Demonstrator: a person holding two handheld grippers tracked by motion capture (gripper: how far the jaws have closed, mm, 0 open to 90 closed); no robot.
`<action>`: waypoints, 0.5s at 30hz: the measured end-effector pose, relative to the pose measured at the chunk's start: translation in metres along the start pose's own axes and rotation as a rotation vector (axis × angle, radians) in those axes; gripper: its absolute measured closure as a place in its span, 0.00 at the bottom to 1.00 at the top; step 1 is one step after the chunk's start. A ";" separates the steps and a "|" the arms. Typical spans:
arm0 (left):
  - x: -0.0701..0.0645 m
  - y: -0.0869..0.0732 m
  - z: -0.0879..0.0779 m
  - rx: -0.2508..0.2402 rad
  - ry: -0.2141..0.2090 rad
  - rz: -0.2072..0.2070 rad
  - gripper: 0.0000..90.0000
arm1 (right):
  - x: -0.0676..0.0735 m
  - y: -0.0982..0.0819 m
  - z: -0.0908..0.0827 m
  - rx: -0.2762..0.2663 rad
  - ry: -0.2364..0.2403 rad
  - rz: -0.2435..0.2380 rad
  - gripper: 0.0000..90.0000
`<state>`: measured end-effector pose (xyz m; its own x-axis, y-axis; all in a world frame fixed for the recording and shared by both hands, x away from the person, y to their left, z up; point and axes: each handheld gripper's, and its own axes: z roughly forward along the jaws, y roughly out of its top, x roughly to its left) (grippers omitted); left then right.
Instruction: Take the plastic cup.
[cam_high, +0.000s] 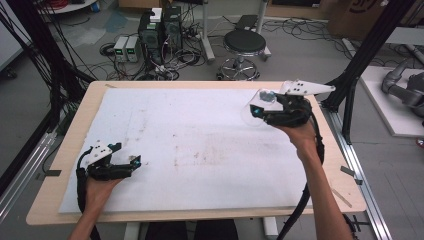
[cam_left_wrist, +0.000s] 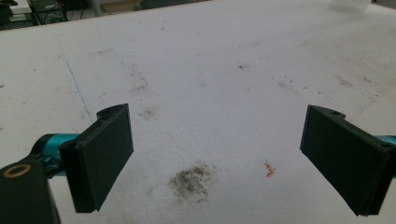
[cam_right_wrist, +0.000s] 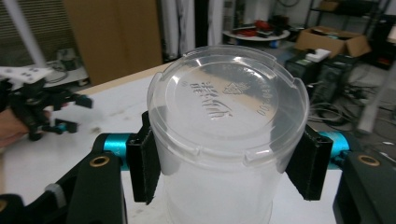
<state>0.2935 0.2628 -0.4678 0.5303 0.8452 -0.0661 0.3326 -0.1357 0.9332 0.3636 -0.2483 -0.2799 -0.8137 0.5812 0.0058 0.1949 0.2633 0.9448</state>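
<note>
A clear plastic tub (cam_right_wrist: 226, 121) with a snapped-on lid sits between the black pads of my right gripper (cam_right_wrist: 226, 163), which is shut on its sides just below the rim. From above, that gripper (cam_high: 260, 104) holds the tub (cam_high: 250, 114) over the far right part of the white mat (cam_high: 200, 145). My left gripper (cam_high: 126, 154) rests low at the near left corner of the mat, open. Its two pads stand far apart in the left gripper view (cam_left_wrist: 223, 158), with only stained mat between them. The right gripper view also shows the left gripper (cam_right_wrist: 74, 113) farther off.
The white mat covers most of a wooden table (cam_high: 75, 135). A dark smudge (cam_left_wrist: 192, 179) and an orange speck (cam_left_wrist: 269, 170) lie on the mat ahead of the left jaws. Beyond the far edge stand a stool (cam_high: 244, 45) and computer boxes (cam_high: 160, 30). A black frame post (cam_high: 360, 65) rises at the right.
</note>
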 end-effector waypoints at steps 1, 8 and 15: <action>0.000 0.000 0.000 0.000 0.000 -0.001 0.10 | 0.003 -0.002 0.003 0.000 0.012 -0.007 0.41; 0.000 0.000 0.000 0.000 0.000 0.000 0.10 | 0.039 -0.011 0.026 0.008 0.118 -0.067 0.41; 0.000 0.000 0.000 0.000 0.000 0.004 0.10 | 0.070 -0.024 0.049 0.008 0.247 -0.113 0.41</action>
<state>0.2933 0.2625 -0.4679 0.5316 0.8447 -0.0627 0.3304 -0.1386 0.9336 0.3285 -0.1763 -0.3182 -0.9395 0.3420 -0.0191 0.0984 0.3228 0.9413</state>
